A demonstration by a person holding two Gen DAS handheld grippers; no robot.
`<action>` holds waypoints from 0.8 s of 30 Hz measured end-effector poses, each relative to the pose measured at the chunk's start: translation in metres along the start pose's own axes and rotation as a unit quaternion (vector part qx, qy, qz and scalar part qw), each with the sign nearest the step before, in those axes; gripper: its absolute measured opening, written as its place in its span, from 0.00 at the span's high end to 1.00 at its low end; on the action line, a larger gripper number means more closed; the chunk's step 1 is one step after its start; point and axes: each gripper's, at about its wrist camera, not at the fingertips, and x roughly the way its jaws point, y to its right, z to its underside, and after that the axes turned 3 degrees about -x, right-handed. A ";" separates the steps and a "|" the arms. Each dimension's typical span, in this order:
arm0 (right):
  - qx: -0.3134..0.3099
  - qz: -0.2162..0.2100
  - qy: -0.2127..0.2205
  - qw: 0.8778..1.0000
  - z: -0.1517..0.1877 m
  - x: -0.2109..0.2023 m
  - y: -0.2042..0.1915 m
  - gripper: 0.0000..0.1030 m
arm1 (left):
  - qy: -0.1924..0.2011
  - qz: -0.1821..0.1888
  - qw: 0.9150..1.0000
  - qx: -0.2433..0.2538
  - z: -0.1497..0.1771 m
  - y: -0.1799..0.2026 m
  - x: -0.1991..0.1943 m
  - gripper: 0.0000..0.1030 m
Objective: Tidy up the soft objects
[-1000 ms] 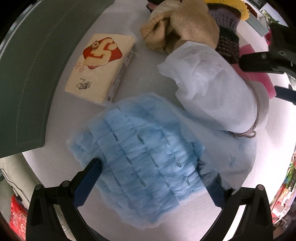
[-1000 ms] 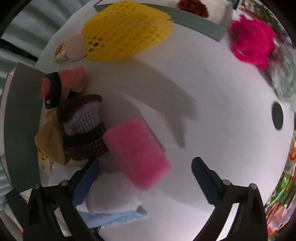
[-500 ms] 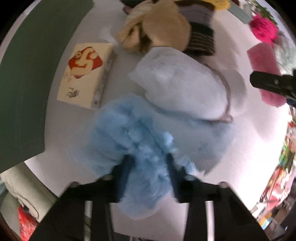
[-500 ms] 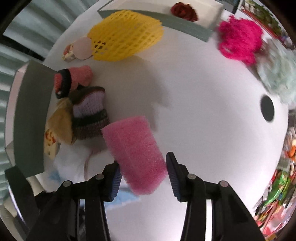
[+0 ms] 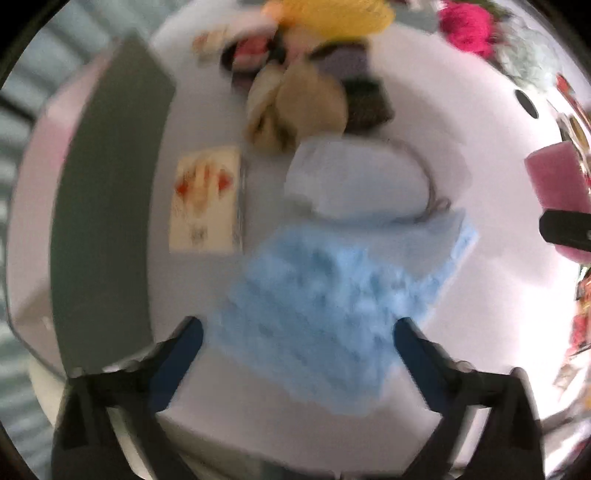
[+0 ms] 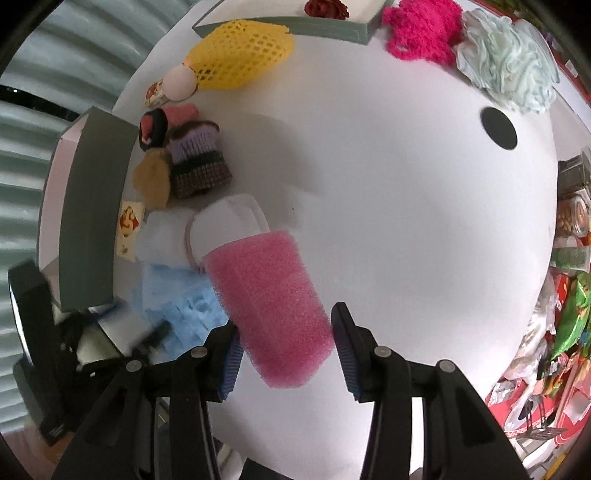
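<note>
Change since a second ago: both grippers are sitting higher over the white table (image 6: 388, 192) than before, and the pink sponge (image 6: 273, 306), which was lying flat on it, is now hanging clear of it.
Left gripper (image 5: 295, 332): its jaws have just been opening again after a brief pinch, and they are now standing wide apart, released, with the blue foam wrap (image 5: 332, 295) lying loose below and between them.
Blue foam wrap: it is resting on the table, its upper edge tucked under the white foam bundle (image 5: 354, 184).
Tissue pack (image 5: 205, 199): it is lying just left of the white foam bundle, between it and the grey bin wall (image 5: 107, 206).
White foam bundle: this is serving as the landmark; a thin cord is looping round its right end.
Knitted pile (image 6: 195, 166): tan, purple and brown pieces are bunching together just beyond the white foam bundle.
Yellow foam net (image 6: 240, 62): it is lying further beyond the white foam bundle, next to a second grey tray (image 6: 325, 31).
Right gripper (image 6: 286, 356): its jaws have been closing, and they are now grasping the pink sponge, both blue pads pressing its sides.
Pink sponge: it is hanging above the near right end of the white foam bundle, partly covering it in the right wrist view.
Pink fluffy ball (image 6: 421, 29): it is sitting well to the right of and beyond the white foam bundle, touching a pale green mesh puff (image 6: 509, 70).
</note>
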 end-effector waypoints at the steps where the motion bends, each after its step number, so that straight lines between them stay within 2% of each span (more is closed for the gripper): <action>1: 0.001 -0.001 -0.001 1.000 0.003 -0.001 -0.006 0.52 | 0.006 0.001 1.000 0.026 -0.001 0.007 0.001 0.00; 2: 0.002 -0.004 -0.003 1.000 0.006 0.000 -0.006 0.52 | 0.006 0.004 0.999 0.049 -0.003 0.015 0.002 0.00; 4: 0.007 -0.007 -0.006 1.000 0.010 0.001 -0.004 0.52 | 0.014 0.012 0.998 0.062 -0.004 0.025 0.004 0.00; 6: 0.008 -0.008 -0.010 1.000 0.017 0.002 -0.002 0.52 | 0.000 0.011 0.999 0.045 -0.007 0.031 0.013 0.00; 9: 0.010 -0.008 -0.016 1.000 0.020 0.003 0.000 0.52 | -0.038 0.022 0.999 -0.014 -0.013 0.028 0.036 0.00; 10: 0.010 -0.008 -0.016 1.000 0.021 0.002 0.001 0.52 | -0.036 0.039 0.998 -0.028 -0.013 0.025 0.038 0.00; 12: 0.011 -0.008 -0.014 1.000 0.024 -0.002 0.003 0.52 | -0.026 0.039 0.999 -0.029 -0.015 0.025 0.031 0.00; 15: 0.020 -0.011 -0.014 1.000 0.026 -0.003 0.007 0.52 | -0.049 0.046 0.998 -0.006 -0.017 0.034 0.022 0.04; 16: 0.026 -0.013 -0.015 0.999 0.027 -0.003 0.010 0.52 | -0.047 0.048 0.998 0.000 -0.018 0.041 0.015 0.17; 17: 0.032 -0.016 -0.016 0.999 0.027 -0.002 0.011 0.52 | -0.042 0.050 0.998 0.015 -0.018 0.046 0.005 0.39; 18: 0.035 -0.018 -0.016 0.999 0.027 -0.002 0.011 0.52 | -0.039 0.060 0.997 0.029 -0.018 0.050 -0.004 0.55; 19: 0.038 -0.020 -0.015 0.999 0.028 -0.002 0.012 0.52 | -0.049 0.084 0.995 0.039 -0.018 0.054 -0.010 0.96; 21: 0.039 -0.020 -0.012 0.999 0.030 -0.004 0.011 0.52 | -0.069 0.115 0.990 0.032 -0.018 0.055 -0.016 0.94; 24: 0.040 -0.024 -0.009 0.999 0.033 -0.007 0.008 0.52 | -0.062 0.115 0.991 0.038 -0.012 0.050 -0.035 0.95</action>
